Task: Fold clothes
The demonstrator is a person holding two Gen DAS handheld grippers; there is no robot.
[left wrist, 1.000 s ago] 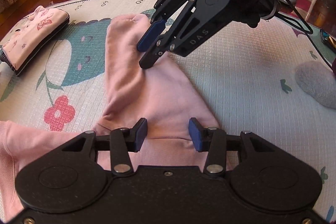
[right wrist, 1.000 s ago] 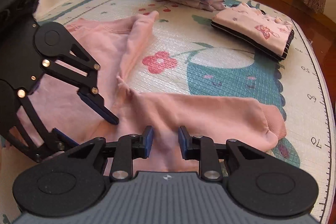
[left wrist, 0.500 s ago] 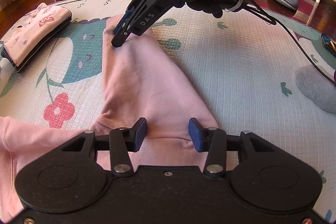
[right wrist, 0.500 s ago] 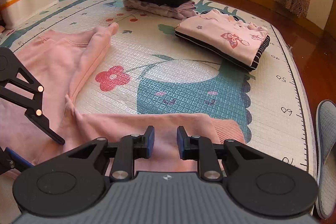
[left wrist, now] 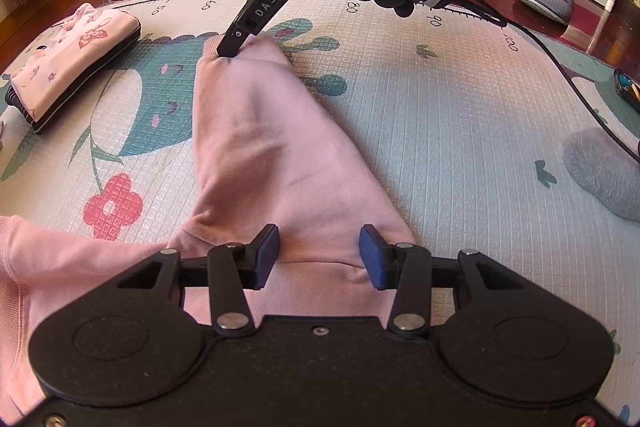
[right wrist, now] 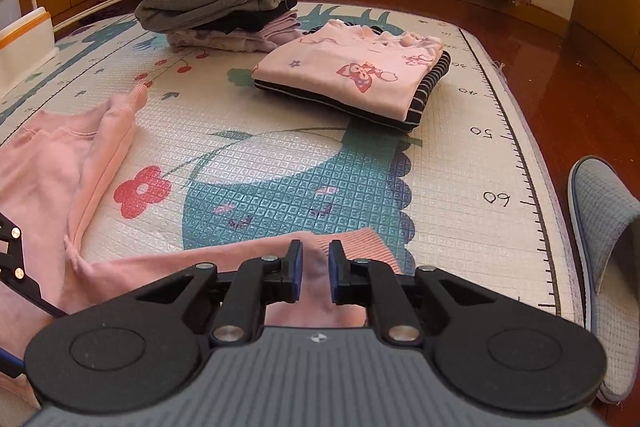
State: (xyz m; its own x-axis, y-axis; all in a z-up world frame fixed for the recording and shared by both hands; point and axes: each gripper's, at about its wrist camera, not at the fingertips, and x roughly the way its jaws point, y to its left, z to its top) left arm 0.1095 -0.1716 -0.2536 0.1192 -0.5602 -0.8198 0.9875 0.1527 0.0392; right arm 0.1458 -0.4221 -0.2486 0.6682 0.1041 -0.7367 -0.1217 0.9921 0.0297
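Pink sweatshirt's (left wrist: pixel 272 155) sleeve cuff sits pinched in right tongs (right wrist: pixel 314 277).

"DAS" stands on the right gripper (left wrist: pixel 230 51); the play mat's (right wrist: pixel 460 163) edge scale reads 40, 50, 60.

right tongs (left wrist: pixel 228 53) | dragged sleeve (left wrist: pixel 256 131) outward (now straighter)
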